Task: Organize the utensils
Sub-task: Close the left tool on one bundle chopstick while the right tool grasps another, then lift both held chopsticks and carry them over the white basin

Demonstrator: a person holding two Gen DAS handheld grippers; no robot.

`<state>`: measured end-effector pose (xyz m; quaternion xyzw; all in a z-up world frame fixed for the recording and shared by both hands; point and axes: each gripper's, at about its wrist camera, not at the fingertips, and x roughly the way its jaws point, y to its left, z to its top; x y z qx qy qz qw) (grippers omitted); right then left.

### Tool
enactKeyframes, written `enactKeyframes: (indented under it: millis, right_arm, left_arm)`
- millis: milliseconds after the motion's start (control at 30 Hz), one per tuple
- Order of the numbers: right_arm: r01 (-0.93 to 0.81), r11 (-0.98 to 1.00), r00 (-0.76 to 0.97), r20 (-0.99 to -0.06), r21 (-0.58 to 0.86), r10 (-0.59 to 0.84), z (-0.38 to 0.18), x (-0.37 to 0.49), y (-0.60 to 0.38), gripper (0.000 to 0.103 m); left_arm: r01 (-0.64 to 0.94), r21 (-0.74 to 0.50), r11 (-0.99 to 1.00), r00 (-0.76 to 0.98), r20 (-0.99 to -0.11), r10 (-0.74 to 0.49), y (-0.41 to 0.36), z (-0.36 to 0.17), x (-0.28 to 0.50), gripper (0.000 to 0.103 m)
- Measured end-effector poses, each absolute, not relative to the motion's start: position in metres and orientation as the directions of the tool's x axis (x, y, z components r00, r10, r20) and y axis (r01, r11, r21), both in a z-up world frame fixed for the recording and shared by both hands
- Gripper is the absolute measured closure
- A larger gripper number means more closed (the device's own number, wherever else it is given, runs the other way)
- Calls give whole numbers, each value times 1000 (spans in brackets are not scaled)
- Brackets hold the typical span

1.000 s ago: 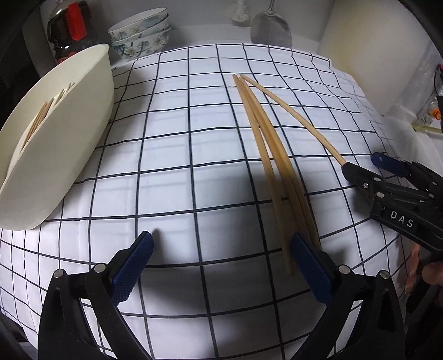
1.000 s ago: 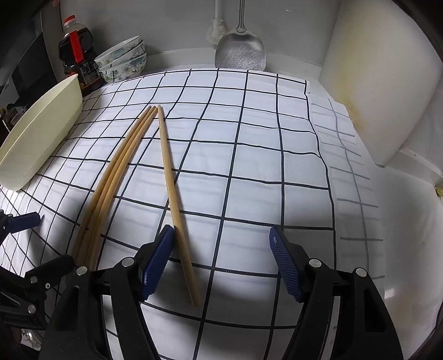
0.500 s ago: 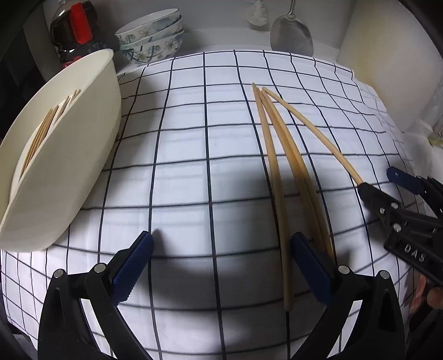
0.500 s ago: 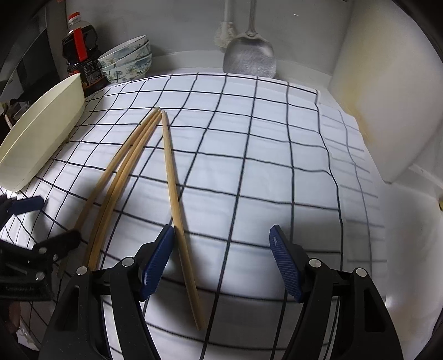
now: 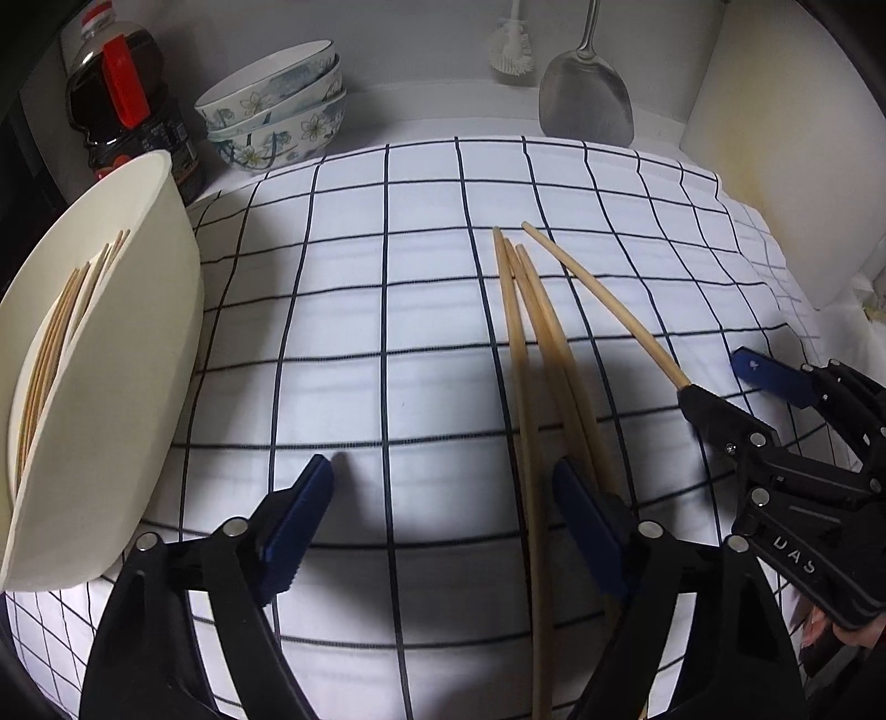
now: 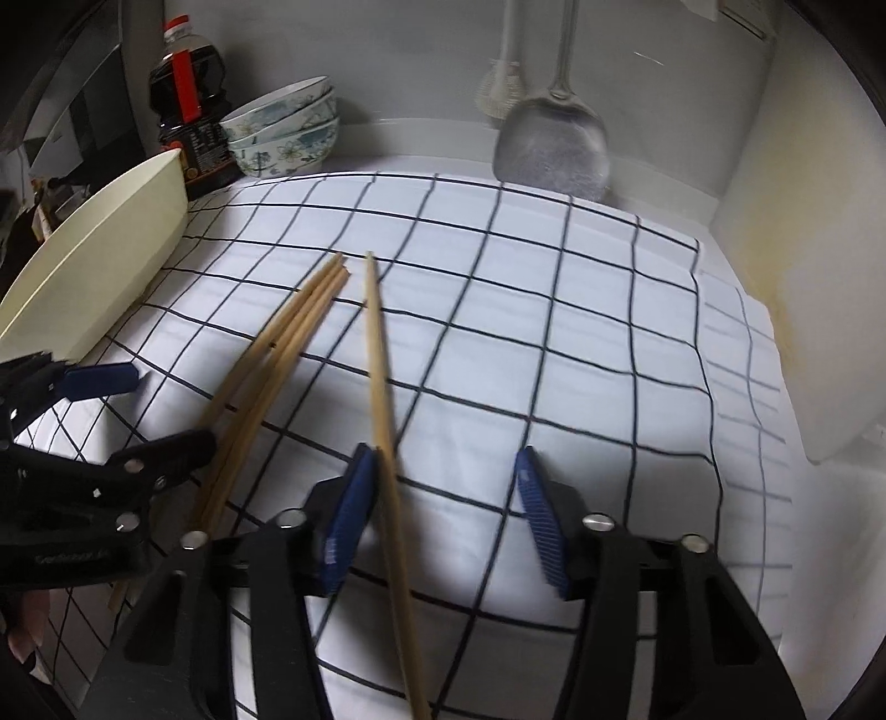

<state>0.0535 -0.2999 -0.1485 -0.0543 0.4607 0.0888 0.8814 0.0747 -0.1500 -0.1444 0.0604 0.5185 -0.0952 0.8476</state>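
Observation:
Three long wooden chopsticks (image 5: 531, 332) lie bundled on the checked cloth (image 5: 343, 310), and a fourth chopstick (image 5: 603, 310) lies angled to their right. My left gripper (image 5: 443, 526) is closing. The leftmost chopstick runs between its jaws just inside the right pad, and the other two pass beside that pad. My right gripper (image 6: 443, 515) is also closing around the single chopstick (image 6: 379, 365), which rests against its left pad while the right pad stands apart. A cream tray (image 5: 111, 387) at the left holds several chopsticks (image 5: 55, 343).
Stacked floral bowls (image 5: 277, 105) and a dark sauce bottle (image 5: 127, 105) stand at the back left. A metal spatula (image 5: 587, 105) and a brush (image 5: 512, 50) lean on the back wall. A white board (image 5: 786, 166) stands at the right.
Both pairs of jaws have narrowed. The left gripper has shifted so that one chopstick now lies between its pads. The right gripper has moved in along the single chopstick.

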Motion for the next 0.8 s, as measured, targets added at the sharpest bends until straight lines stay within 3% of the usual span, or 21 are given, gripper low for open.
enactKeyframes:
  millis: [67, 200, 267, 367, 600, 800]
  right_arm:
    - [-227, 974, 558, -822, -20, 113, -148, 54, -294, 72]
    - [-253, 967, 561, -821, -41, 112, -147, 51, -284, 91]
    - [-246, 968, 566, -818, -53, 99, -148, 48, -280, 95]
    - [-215, 976, 565, -820, -41, 90, -147, 46, -280, 97]
    - [-106, 991, 535, -835, 82, 126, -142, 35, -293, 97]
    - [-27, 990, 550, -825, 135, 128, -122, 13, -301, 97]
  left_arm:
    - [217, 0, 976, 447, -889, -99, -151, -142, 78, 35]
    - [228, -5, 974, 450, -886, -109, -153, -139, 80, 63]
    - [240, -10, 971, 444, -888, -119, -155, -138, 79, 80]
    - [253, -16, 967, 432, -893, -127, -157, -137, 74, 93]
    - [290, -50, 956, 385, -908, -164, -153, -132, 58, 95]
    - [349, -26, 937, 434, -881, -187, -150, -98, 40, 95]
